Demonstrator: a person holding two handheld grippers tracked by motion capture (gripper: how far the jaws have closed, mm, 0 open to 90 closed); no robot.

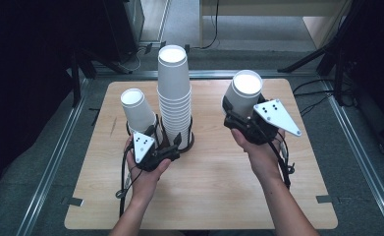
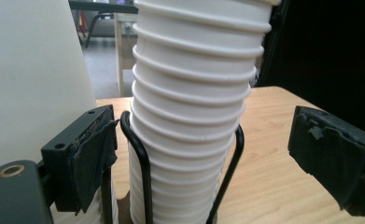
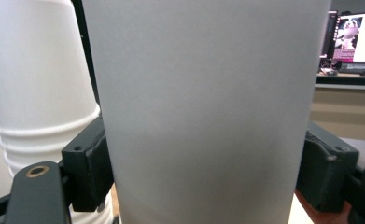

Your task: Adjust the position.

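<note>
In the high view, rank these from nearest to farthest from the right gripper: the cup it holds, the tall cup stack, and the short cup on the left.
1. The cup it holds, clamped in the right gripper on the table's right.
2. The tall cup stack, standing in its black wire holder at the middle.
3. The short cup on the left, beyond the stack, by the left gripper.

No words, numbers or signs can be read on anything here; the far screen (image 3: 355,35) is too blurry.

cup (image 1: 243,93): white paper, upside down, tilted | stack (image 1: 174,93): nested, upright, possibly leaning
</note>
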